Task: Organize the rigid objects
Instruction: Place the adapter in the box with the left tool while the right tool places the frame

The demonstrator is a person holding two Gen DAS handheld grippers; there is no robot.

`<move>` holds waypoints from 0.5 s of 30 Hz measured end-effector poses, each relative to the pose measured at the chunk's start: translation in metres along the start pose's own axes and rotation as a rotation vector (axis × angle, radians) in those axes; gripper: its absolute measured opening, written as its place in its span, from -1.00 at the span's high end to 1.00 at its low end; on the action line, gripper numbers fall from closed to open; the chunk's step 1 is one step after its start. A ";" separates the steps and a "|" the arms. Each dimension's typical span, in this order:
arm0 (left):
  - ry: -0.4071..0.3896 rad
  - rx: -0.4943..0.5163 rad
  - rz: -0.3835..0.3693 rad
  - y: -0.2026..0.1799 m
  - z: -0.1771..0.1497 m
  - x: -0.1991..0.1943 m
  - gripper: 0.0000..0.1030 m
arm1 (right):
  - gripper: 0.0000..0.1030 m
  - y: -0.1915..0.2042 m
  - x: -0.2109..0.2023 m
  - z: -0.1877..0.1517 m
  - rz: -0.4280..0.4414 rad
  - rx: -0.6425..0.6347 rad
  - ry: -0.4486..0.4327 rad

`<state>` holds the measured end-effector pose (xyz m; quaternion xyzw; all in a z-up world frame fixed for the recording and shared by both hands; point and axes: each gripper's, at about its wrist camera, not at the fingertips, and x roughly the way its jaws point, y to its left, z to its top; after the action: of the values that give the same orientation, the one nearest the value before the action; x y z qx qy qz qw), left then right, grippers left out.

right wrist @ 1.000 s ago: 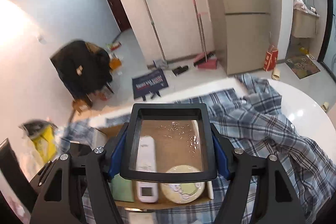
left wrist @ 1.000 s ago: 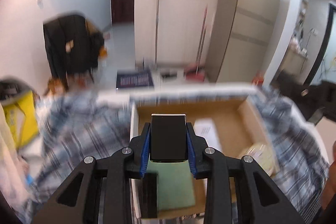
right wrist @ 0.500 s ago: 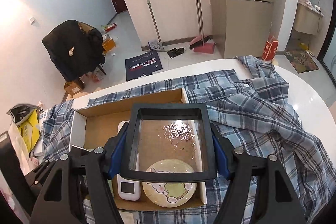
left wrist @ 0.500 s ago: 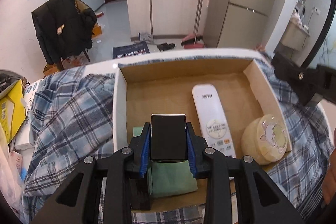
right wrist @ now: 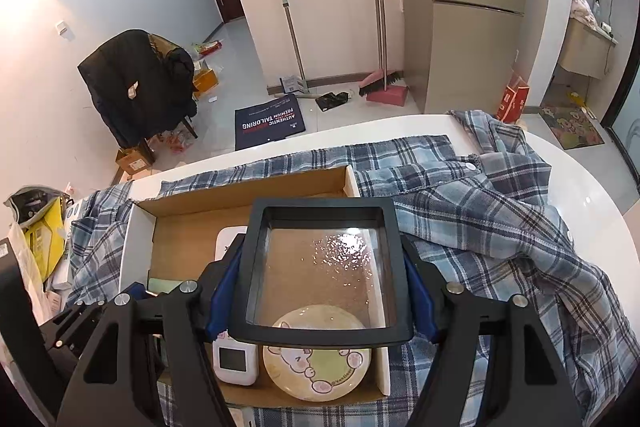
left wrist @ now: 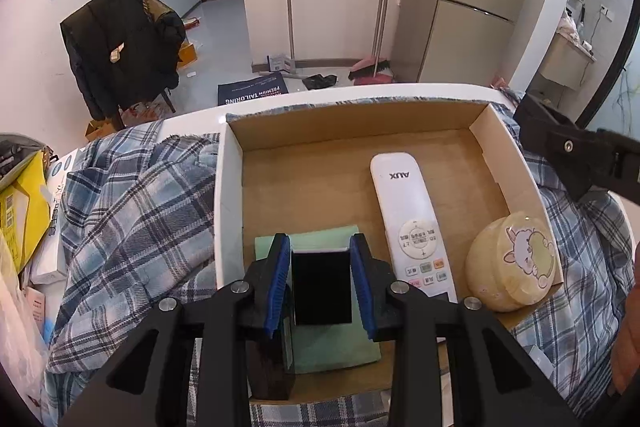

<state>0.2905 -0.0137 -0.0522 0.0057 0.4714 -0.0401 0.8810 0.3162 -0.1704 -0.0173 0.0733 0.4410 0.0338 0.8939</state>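
**While both loads hang over the box: setting them down cleanly**

Left hand-held gripper (left wrist: 322, 285): clamped narrow on a black block (left wrist: 322, 283), blue pads flat against both its sides, held low over the green pad (left wrist: 340, 343) at the near left of the box (left wrist: 228, 195). Right hand-held gripper (right wrist: 326, 269): spread wide yet closed firmly on a black-framed clear tray (right wrist: 326, 263), held above the box's right half, over the round tin (right wrist: 316, 363) and beside the remote (right wrist: 234, 351).

Likely step: placing both items inside the box, which sits on a plaid shirt (right wrist: 480, 219) spread over the white desk (right wrist: 580, 187).

For the block: best lowered straight down onto the green pad or the bare cardboard beyond it, clear of the left wall and the remote; release only once the bottom rests.

For the tray: free floor seems to lie at the far side, past tin and remote. Worth carrying forward first, keeping it level, then down without tipping onto the tin. Wide frame, so corner catches on the right wall likely. Box on cloth could slide if nudged; gentle contact advised.
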 end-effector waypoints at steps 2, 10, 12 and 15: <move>-0.035 -0.016 -0.013 0.004 0.001 -0.005 -0.07 | -0.34 0.000 0.000 0.000 0.029 0.002 -0.004; -0.433 -0.057 0.066 0.017 -0.004 -0.054 -0.72 | -0.34 0.006 0.011 -0.003 0.084 -0.032 -0.048; -0.495 -0.093 0.058 0.023 -0.006 -0.063 -0.72 | -0.34 0.008 0.018 -0.005 0.095 -0.042 -0.032; -0.520 -0.126 0.034 0.029 -0.006 -0.067 -0.73 | -0.34 0.012 0.029 -0.006 0.110 -0.055 0.003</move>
<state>0.2509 0.0202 -0.0009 -0.0519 0.2308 0.0040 0.9716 0.3287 -0.1547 -0.0417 0.0729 0.4365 0.0953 0.8917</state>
